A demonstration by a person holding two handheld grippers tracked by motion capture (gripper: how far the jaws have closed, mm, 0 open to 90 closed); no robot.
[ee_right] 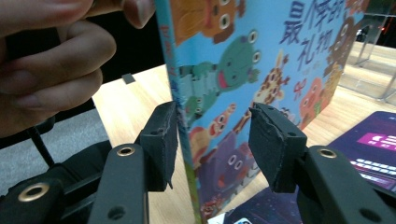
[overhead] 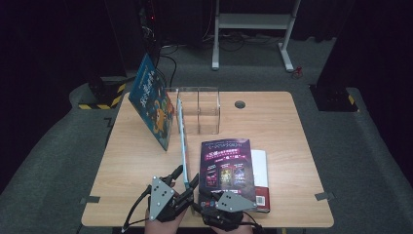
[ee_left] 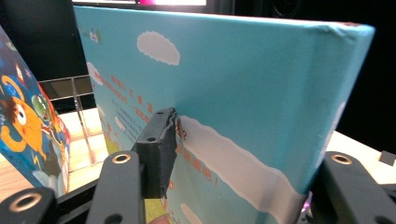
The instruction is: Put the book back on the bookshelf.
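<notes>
Standing on edge near the front of the table [overhead: 122, 161]: a thin light-blue picture book [overhead: 183, 141], running from the grippers toward the clear acrylic rack [overhead: 198, 110]. Clamped on its near end by the left gripper [overhead: 181, 181], pad [ee_left: 158, 149] pressed flat against the cloud-printed cover. Straddled by the right gripper [ee_right: 212, 140], jaws parted, right pad [ee_right: 275, 144] apart from the cover, left one perhaps just touching the spine. Beside it, flat: a purple book [overhead: 227, 168]. Farther left, leaning: a dark-blue book [overhead: 151, 100].
</notes>
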